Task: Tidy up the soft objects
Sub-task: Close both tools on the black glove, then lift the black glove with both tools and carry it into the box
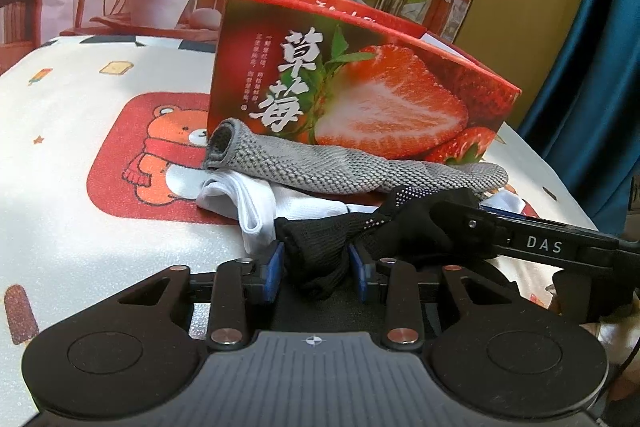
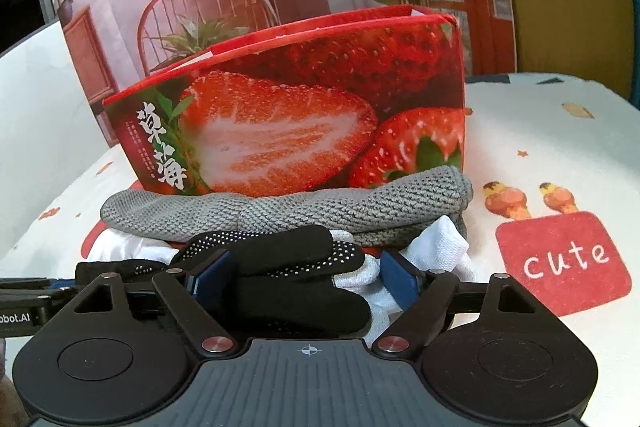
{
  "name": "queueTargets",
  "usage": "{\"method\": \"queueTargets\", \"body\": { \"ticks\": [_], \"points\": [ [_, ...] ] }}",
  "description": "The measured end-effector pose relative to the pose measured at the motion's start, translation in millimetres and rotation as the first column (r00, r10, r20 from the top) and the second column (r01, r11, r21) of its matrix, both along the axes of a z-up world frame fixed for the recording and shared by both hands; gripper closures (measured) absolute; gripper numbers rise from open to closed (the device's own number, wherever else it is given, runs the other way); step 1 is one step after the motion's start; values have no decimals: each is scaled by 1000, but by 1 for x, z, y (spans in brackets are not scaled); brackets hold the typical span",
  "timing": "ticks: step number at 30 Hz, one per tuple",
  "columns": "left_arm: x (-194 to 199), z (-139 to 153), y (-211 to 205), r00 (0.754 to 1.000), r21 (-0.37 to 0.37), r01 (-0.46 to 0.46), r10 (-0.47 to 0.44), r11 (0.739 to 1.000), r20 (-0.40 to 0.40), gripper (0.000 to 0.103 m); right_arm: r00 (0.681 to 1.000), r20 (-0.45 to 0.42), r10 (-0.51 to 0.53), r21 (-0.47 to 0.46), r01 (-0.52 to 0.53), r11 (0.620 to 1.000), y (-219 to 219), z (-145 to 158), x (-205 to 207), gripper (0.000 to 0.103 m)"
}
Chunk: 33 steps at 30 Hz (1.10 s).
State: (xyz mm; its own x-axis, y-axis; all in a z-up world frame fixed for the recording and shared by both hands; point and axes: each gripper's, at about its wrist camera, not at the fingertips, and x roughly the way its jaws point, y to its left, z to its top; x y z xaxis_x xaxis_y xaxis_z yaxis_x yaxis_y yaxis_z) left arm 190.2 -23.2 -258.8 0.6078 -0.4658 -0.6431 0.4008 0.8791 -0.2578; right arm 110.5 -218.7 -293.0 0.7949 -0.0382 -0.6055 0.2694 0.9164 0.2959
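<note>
So, box (image 1: 360, 95): strawberry print, white Chinese lettering
Bench (image 2: 540, 147): "cute" patch
Left tool (image 1: 316, 267): clamped on black sock (image 1: 320, 251)
Right tool (image 2: 304, 279): spread, pads not pressing the sock; arm reads "DAS"

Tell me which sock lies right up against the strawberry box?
The grey knitted sock. It stretches along the foot of the strawberry box, on top of the pile. The white sock and the black dotted sock lie nearer the tongs.

one strawberry box (image 1: 360, 83), one grey sock (image 1: 340, 167), one black sock (image 1: 332, 247)
</note>
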Motion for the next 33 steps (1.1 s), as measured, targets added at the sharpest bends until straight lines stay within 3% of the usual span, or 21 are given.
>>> {"method": "queueTargets", "body": {
  "ticks": [2, 4, 8, 10, 11, 26, 33],
  "points": [
    [-2, 4, -1, 1000, 5, 12, -13, 1000, 18, 80, 1000, 4, 7, -3, -7, 1000, 1, 1, -1, 31],
    [-5, 8, -3, 999, 14, 20, -21, 1000, 36, 84, 1000, 10, 18, -10, -17, 1000, 4, 4, -3, 45],
    [-7, 14, -1, 998, 9, 20, -20, 1000, 61, 85, 999, 21, 34, -12, -34, 999, 8, 11, -8, 63],
    [-10, 18, -1, 997, 1, 24, -24, 1000, 76, 85, 998, 33, 45, -8, -45, 999, 8, 16, -11, 83],
    [-12, 20, -1, 996, 3, 26, -26, 1000, 87, 85, 998, 39, 53, 3, -53, 999, 9, 19, -12, 86],
    [-20, 42, 1, 984, -21, 19, -15, 1000, 175, 85, 990, 130, 61, -29, -58, 998, 15, 48, -22, 91],
    [-9, 66, -3, 972, -25, 26, -20, 999, 234, 85, 984, 172, 46, -36, -41, 999, 9, 64, -16, 91]
  ]
}}
